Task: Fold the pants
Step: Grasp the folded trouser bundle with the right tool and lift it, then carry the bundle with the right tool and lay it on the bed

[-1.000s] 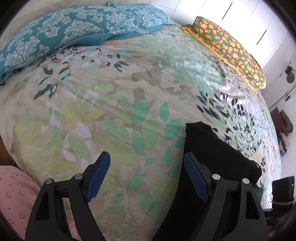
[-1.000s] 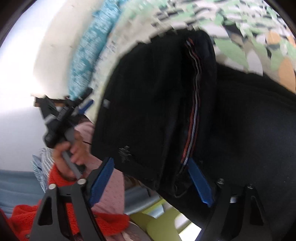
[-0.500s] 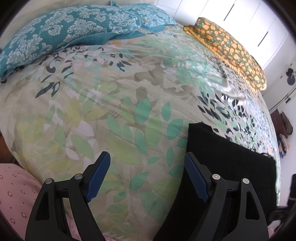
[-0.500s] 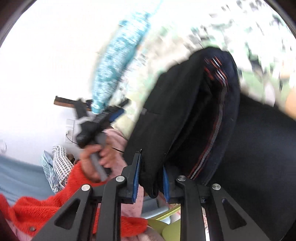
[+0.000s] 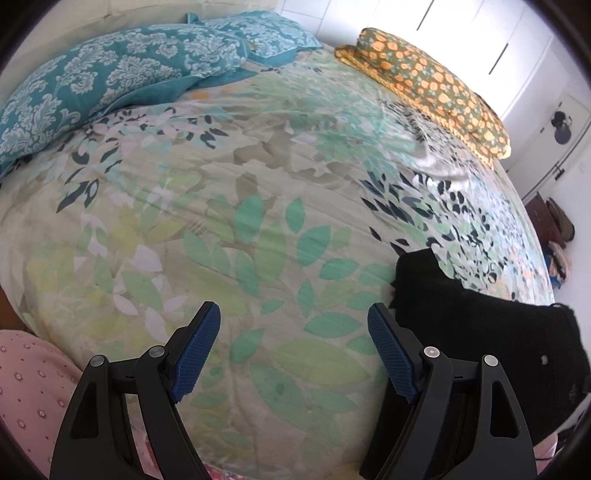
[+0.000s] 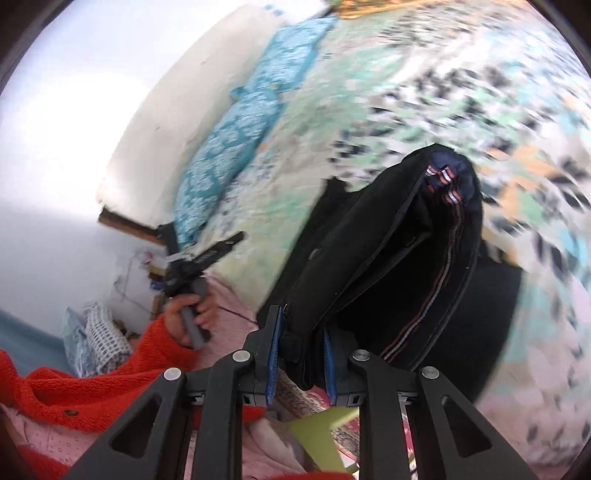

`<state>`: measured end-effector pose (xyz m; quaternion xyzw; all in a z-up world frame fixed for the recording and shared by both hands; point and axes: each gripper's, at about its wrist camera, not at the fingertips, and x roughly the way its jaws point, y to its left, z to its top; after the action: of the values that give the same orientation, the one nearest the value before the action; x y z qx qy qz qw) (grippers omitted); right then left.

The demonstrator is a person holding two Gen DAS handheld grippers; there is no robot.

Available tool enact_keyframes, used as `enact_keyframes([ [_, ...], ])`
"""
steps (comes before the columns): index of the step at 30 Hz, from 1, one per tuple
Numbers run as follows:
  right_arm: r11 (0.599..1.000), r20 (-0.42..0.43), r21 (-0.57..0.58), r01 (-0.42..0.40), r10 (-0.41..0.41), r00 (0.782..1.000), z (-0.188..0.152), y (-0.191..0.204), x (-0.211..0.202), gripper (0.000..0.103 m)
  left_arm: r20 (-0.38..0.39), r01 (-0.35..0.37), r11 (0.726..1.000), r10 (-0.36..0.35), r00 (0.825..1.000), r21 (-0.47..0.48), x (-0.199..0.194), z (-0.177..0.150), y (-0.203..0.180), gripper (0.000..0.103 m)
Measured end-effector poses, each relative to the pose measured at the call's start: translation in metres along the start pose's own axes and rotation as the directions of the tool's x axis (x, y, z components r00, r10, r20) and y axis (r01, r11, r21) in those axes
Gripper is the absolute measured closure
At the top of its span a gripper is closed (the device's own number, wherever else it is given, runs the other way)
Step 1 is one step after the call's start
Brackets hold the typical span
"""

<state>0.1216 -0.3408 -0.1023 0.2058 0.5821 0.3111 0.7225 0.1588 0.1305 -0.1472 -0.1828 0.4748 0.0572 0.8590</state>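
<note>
The black pants (image 5: 491,343) lie on the leaf-print bed cover (image 5: 240,206) at the lower right of the left wrist view. My left gripper (image 5: 293,343) is open and empty above the cover, just left of the pants. In the right wrist view my right gripper (image 6: 301,347) is shut on the waistband edge of the pants (image 6: 388,254), which it lifts off the bed; a striped inner band (image 6: 443,177) shows. The left gripper (image 6: 199,258) also shows there, held in a hand at the left.
Teal patterned pillows (image 5: 110,77) lie at the head of the bed. A folded orange-flowered blanket (image 5: 432,85) lies at the far right edge. White wardrobe doors (image 5: 480,33) stand behind it. The person's red sleeve (image 6: 92,384) and pink clothing (image 5: 26,391) are at the near edge.
My right gripper has shut on the pants' waistband and lifted it. In the left wrist view the pants' edge has shifted right and lies lower. My left gripper stays open.
</note>
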Motion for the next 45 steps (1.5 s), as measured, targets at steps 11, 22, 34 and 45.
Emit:
enact_keyframes([
  [11, 0.981, -0.012, 0.171, 0.094, -0.093, 0.996, -0.043, -0.087, 0.007, 0.083, -0.02, 0.076, 0.976, -0.074, 0.997, 0.203, -0.011, -0.02, -0.06, 0.019],
  [22, 0.933, 0.025, 0.07, 0.352, -0.354, 0.935, -0.034, -0.08, -0.014, 0.061, -0.083, 0.114, 0.903, -0.087, 0.993, 0.415, -0.007, -0.058, -0.11, 0.019],
  [34, 0.909, 0.084, 0.092, 0.406, -0.413, 0.907, 0.046, -0.11, 0.04, 0.082, -0.138, 0.108, 0.775, -0.027, 0.99, 0.622, 0.015, -0.106, -0.141, 0.02],
  [45, 0.895, 0.101, -0.104, 0.434, -0.425, 0.9, -0.033, -0.018, 0.004, 0.08, -0.145, 0.126, 0.837, -0.057, 0.988, 0.533, 0.004, -0.09, -0.138, 0.019],
])
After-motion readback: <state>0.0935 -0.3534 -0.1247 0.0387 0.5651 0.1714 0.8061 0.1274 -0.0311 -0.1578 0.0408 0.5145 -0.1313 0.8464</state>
